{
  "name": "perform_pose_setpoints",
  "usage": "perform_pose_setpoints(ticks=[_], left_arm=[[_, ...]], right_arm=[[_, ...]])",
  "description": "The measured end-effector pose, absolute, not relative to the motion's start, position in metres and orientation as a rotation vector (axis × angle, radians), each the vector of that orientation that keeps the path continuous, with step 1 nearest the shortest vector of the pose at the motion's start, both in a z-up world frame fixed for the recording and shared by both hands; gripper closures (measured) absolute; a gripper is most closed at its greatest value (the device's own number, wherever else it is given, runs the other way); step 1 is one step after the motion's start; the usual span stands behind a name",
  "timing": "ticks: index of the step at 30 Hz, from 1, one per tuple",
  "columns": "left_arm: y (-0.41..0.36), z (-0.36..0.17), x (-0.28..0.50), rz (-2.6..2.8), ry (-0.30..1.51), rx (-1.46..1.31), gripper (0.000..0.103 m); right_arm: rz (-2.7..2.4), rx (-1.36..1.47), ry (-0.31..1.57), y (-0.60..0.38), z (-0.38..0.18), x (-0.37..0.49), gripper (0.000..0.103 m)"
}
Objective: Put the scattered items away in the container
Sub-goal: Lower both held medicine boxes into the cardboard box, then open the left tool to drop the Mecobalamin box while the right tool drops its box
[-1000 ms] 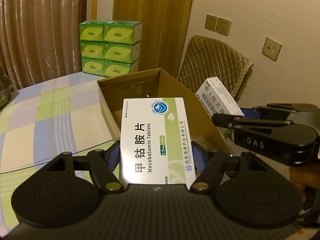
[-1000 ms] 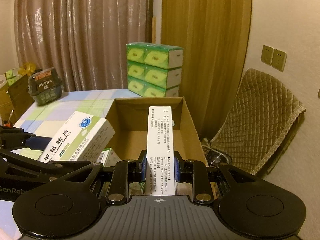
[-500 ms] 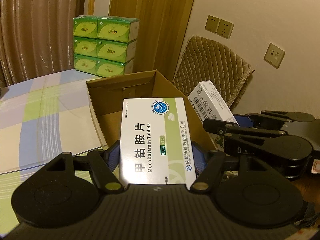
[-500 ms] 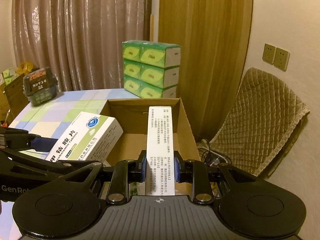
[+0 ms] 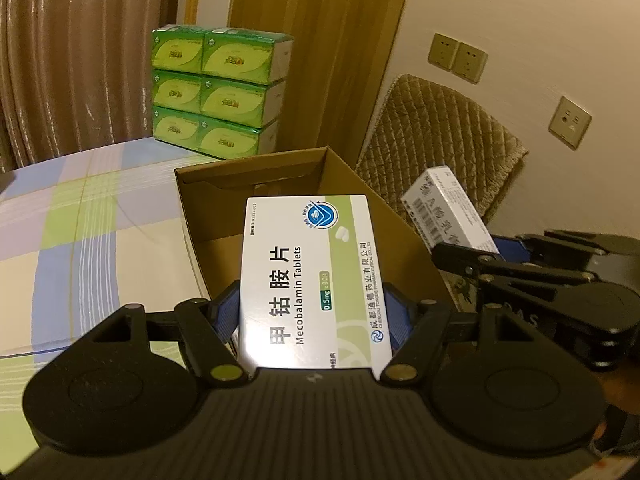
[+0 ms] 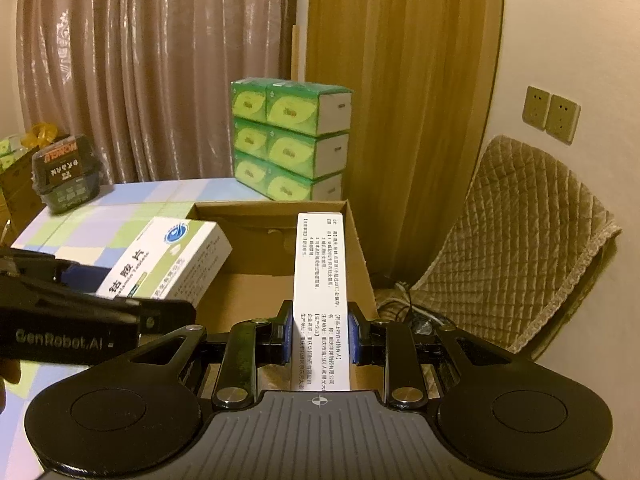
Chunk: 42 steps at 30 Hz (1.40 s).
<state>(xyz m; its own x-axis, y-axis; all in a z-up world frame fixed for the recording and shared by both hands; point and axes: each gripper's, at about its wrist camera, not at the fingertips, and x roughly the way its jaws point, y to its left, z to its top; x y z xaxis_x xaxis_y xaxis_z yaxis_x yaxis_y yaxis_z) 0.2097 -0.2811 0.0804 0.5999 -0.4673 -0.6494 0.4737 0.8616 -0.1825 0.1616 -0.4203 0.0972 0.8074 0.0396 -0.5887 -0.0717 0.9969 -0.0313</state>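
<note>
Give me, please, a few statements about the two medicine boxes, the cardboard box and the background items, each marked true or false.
1. The left tongs grip the Mecobalamin Tablets box. True.
2. The right tongs are open and hold nothing. False: they clamp a narrow white medicine box.
3. The cardboard box is taped shut. False: its top is open.
4. Green tissue packs are stacked beyond the cardboard box. True.
5. The Mecobalamin Tablets box lies on the cardboard box's floor. False: the left tongs hold it.
</note>
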Motion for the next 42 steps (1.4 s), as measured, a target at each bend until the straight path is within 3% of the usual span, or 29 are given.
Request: perform_pose_setpoints(ticks=[42], left_arm=[[-0.288, 0.048, 0.289, -0.463, 0.775, -0.109, 0.033]], right_arm=[[0.058, -0.115, 0.671, -0.423, 0.068, 0.224, 0.08]])
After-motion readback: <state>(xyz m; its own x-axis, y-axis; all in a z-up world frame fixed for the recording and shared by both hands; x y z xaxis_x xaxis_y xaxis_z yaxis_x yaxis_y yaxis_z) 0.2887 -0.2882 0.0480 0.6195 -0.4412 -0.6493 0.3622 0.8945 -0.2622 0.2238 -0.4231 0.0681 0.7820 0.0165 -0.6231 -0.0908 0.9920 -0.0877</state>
